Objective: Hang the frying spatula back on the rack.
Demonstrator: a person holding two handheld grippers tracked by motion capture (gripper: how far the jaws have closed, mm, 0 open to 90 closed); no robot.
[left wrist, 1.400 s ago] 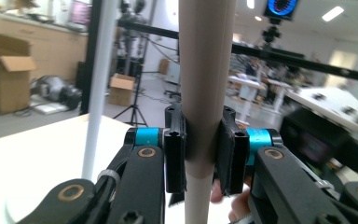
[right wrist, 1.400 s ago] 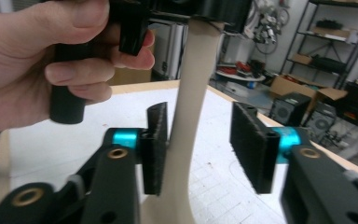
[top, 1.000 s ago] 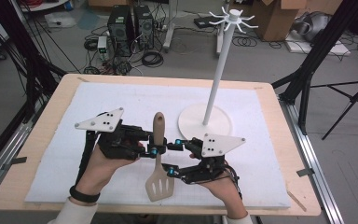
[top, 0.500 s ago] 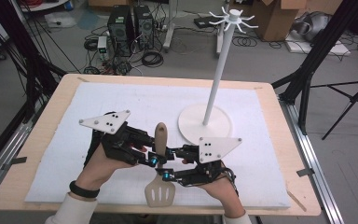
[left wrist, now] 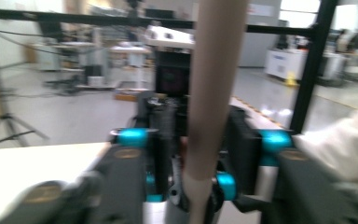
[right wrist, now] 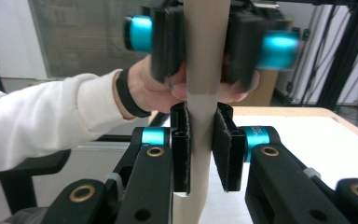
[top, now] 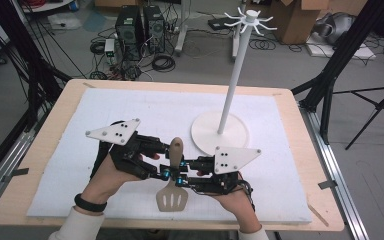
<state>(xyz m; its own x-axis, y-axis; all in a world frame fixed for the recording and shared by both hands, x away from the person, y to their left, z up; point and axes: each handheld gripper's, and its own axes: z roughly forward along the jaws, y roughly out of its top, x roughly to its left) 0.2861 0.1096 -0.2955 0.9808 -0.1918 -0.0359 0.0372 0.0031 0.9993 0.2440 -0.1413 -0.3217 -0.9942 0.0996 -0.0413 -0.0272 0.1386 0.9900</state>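
Grippers meet low in the centre: left gripper (top: 164, 172) and right gripper (top: 180, 178) both clamp the wooden spatula (top: 172, 187) handle, beside the white hook stand (top: 220, 132).

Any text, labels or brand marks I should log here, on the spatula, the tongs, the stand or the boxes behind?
No readable text in any view.
Spatula: bare wood, no mark.
Left tongs and right tongs, both clamped on its handle: no lettering seen on their grey plates.
White stand: plain.
Cardboard boxes and computer towers behind the table: too small to read anything.
Left gripper view's background: blurred.
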